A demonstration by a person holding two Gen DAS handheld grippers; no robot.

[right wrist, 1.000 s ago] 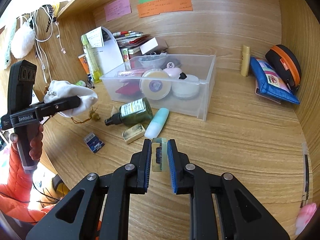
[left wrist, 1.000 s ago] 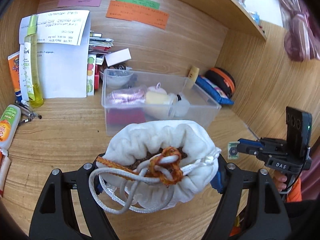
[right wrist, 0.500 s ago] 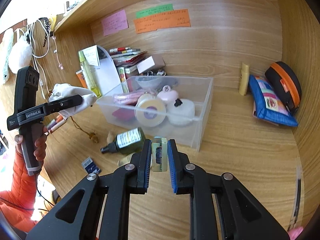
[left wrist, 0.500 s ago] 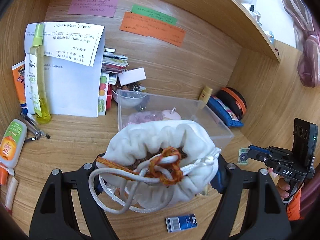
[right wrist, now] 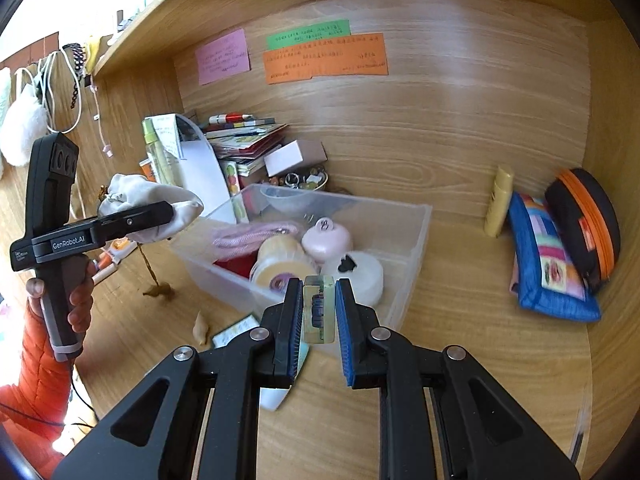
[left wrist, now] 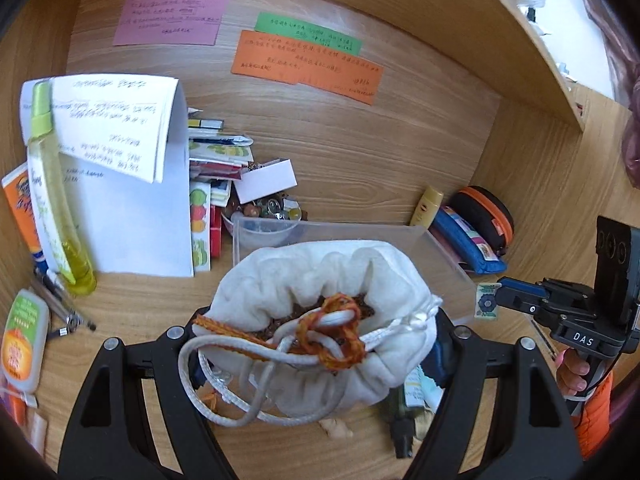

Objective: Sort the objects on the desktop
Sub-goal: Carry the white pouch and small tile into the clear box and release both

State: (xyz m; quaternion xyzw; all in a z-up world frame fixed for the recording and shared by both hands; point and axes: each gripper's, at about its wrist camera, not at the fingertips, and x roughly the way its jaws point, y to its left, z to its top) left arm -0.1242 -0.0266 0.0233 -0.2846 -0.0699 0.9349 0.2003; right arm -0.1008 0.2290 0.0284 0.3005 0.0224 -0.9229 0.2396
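— Desktop objects were seen in both views; what was held nearest to the cameras?

— In the left wrist view, a white drawstring pouch (left wrist: 320,312) was gripped between the widely spread jaws of the left gripper (left wrist: 316,344). Its white cord and an orange braided cord (left wrist: 332,332) were tangled over its mouth, and a loop of the white cord hung down in front. In the right wrist view, a small clear block (right wrist: 319,308) with a dark shape inside was pinched between the blue pads (right wrist: 345,320) of the right gripper (right wrist: 318,320), whose jaws were brought close together on it.

— And what was found below and beyond them?

— On the wooden desk (right wrist: 460,344), a small shell (right wrist: 200,328) and a printed card (right wrist: 236,330) were seen near the left finger of the right gripper. Behind the block, a clear plastic bin (right wrist: 404,264) was placed; a pink cord, a roll of tape (right wrist: 282,270), a pink round case and a white round case were kept inside it.

— What was seen further away?

— To the right of the bin, a yellow tube (right wrist: 498,200) was leaned on the back wall, and beside it a blue pouch (right wrist: 548,264) and a black case with an orange zip (right wrist: 584,220) were laid. Pink, green and orange notes (right wrist: 324,58) were stuck high on the back wall.
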